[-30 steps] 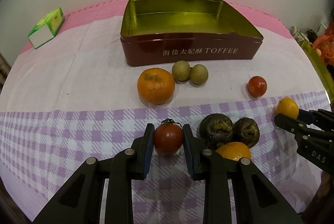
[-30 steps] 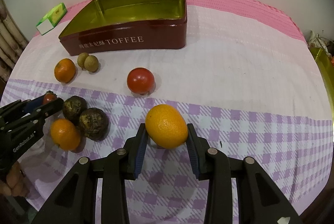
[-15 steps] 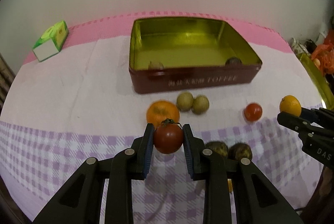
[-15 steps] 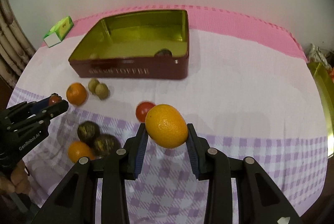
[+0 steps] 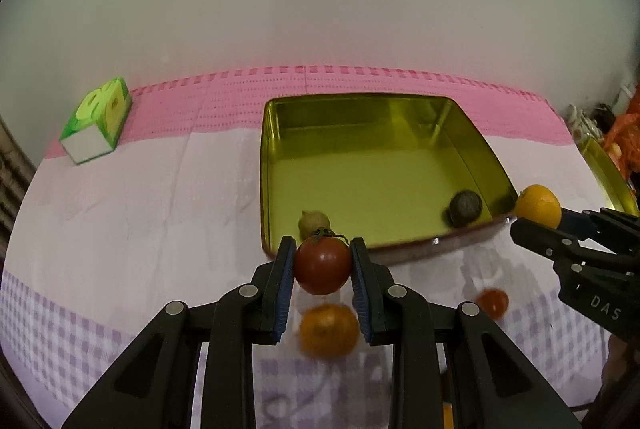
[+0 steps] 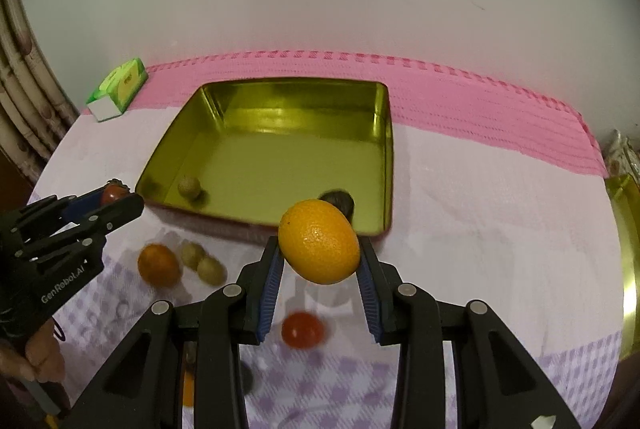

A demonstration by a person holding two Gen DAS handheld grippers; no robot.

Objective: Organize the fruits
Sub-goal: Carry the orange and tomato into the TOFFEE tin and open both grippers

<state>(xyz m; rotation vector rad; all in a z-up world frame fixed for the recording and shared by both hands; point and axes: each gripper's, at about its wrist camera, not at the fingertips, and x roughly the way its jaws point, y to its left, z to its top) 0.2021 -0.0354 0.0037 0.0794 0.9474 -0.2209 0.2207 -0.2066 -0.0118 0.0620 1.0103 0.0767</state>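
While both of my grippers hang above the cloth-covered table [image 5: 120, 229], each one carries a fruit. My left gripper [image 5: 322, 263] has its jaws clamped on a small red tomato [image 5: 322, 265] with a green stem, held in the air just before the near wall of the gold-lined tin [image 5: 376, 165]. My right gripper [image 6: 320, 257] has its jaws pressed against the 2 sides of an orange [image 6: 319, 241], which sits in front of the tin's near right corner in that view.

Inside the tin I see 2 fruits resting against the near wall: a small tan round one [image 6: 189, 186] toward the left and a dark wrinkled one [image 5: 465, 206] toward the right.

On the table below, blurred, lie a mandarin [image 6: 158, 265], 2 small tan fruits [image 6: 202, 263] touching each other just beside it, and a 2nd red tomato [image 6: 302, 329] lying apart under my right gripper. Something dark and something orange show between the right gripper's arms, too hidden for me to name.

A green and white carton [image 5: 98, 121] lies on the pink edge of the cloth at the far left, well apart from the tin. A hand [image 6: 38, 361] grips the left tool's handle at the lower left of the right view.
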